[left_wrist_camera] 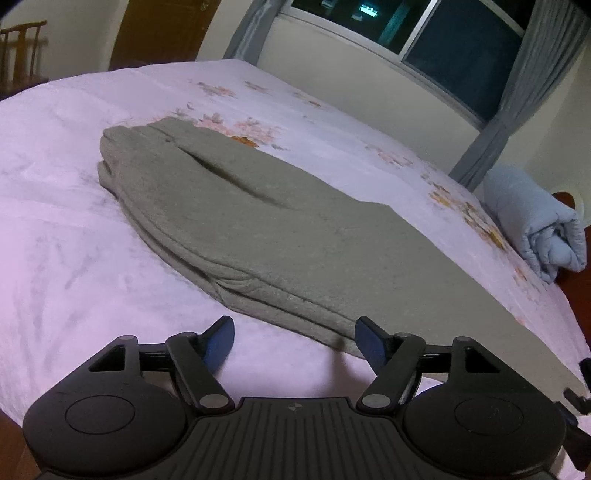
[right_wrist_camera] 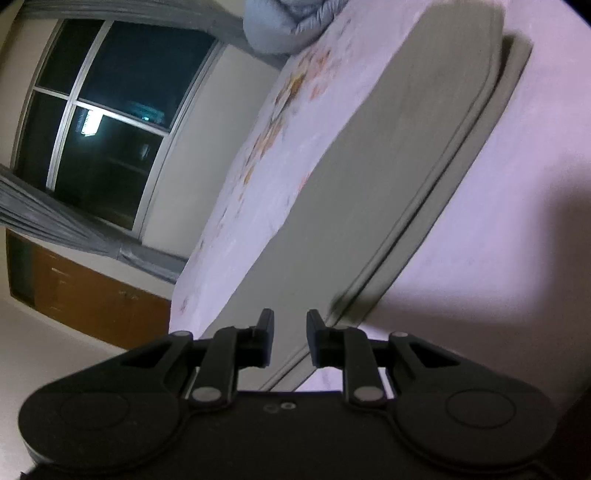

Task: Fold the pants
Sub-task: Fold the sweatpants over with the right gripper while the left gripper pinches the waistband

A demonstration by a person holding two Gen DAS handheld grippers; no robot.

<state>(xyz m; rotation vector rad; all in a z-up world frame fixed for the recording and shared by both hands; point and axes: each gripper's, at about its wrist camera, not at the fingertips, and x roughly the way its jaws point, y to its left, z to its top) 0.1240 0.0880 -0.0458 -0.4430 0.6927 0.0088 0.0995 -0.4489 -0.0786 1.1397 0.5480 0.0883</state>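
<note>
Grey pants [left_wrist_camera: 258, 229] lie folded lengthwise on the pale pink bed sheet [left_wrist_camera: 74, 221], the two legs stacked. My left gripper [left_wrist_camera: 295, 343] hovers just before their near edge, jaws wide open with nothing between them; its right fingertip [left_wrist_camera: 369, 343] is over the edge of the cloth. In the tilted, blurred right wrist view the pants [right_wrist_camera: 369, 184] run away from me as a long strip. My right gripper [right_wrist_camera: 290, 339] sits at their near end with a narrow gap between its fingers. No cloth shows between the pads.
A rolled light blue quilt [left_wrist_camera: 535, 229] lies at the bed's far right corner, also in the right wrist view [right_wrist_camera: 288, 26]. A dark window [left_wrist_camera: 461, 40] with grey curtains [left_wrist_camera: 491, 147] is behind the bed. A wooden cabinet [right_wrist_camera: 92, 295] stands under the window, and a chair [left_wrist_camera: 22, 48] at far left.
</note>
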